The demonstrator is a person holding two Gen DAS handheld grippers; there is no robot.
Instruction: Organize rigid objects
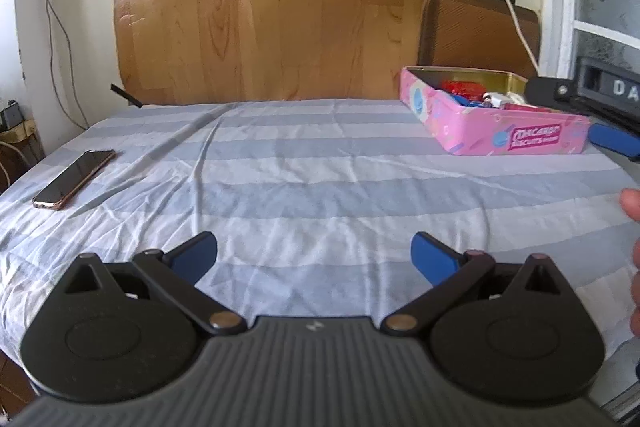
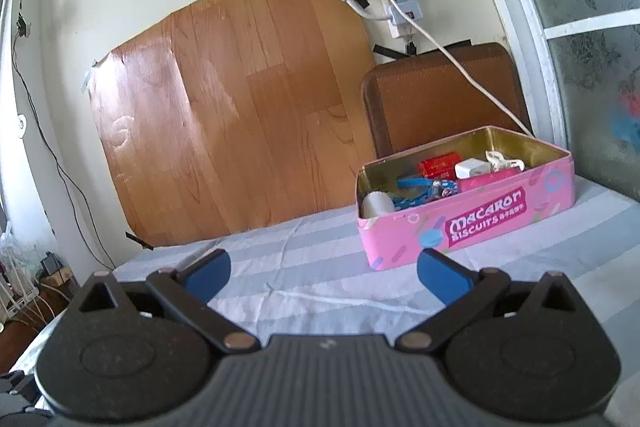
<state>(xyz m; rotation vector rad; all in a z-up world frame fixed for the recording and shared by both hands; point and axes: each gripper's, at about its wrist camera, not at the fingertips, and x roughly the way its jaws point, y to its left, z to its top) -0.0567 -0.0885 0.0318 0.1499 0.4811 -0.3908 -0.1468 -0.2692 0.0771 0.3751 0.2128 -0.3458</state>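
- Left tool [image 1: 314, 253] and right tool [image 2: 323, 271] both spread wide, holding nothing.
- Pink tin [image 2: 472, 223] walls hide much of its jumbled contents.
- Phone [image 1: 74, 179] lies face-up on the striped sheet [image 1: 300, 179].

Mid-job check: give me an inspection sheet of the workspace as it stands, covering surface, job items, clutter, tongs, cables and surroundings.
Surface: striped sheet, wrinkled, covers the whole work area.
Job's things: pink biscuit tin, lid off, at the far right; inside are a red box, white charger, blue strap and white roll.
Clutter: phone lying flat, screen up, far left on the sheet.
Tongs: left tongs open, empty; right tongs open, empty, facing the tin.
Cables: white cord runs from the power strip down behind the tin.
Surroundings: wood-pattern sheet taped to wall; brown chair back; frosted window right.
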